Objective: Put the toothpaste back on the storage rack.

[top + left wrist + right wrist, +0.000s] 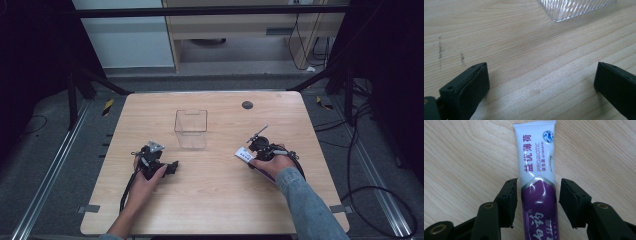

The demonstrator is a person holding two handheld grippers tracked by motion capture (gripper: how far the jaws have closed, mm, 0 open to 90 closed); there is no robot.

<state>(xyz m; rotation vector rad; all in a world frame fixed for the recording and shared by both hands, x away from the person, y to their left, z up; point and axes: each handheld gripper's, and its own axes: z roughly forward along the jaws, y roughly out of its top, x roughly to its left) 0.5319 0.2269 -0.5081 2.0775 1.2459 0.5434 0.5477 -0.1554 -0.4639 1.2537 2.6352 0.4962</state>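
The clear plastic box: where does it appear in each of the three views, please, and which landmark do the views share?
High view: the clear plastic box stands at the table's middle, ahead of both grippers.
Left gripper view: one ribbed corner at the top edge, right of centre.
Right gripper view: not in it.
Shared landmark: the light wooden tabletop.

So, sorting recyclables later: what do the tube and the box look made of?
The toothpaste tube looks like glossy soft plastic or laminate: bright highlights on its printed white and purple skin. The box looks like clear rigid plastic, see-through, with fine ribs on its wall in the left gripper view.
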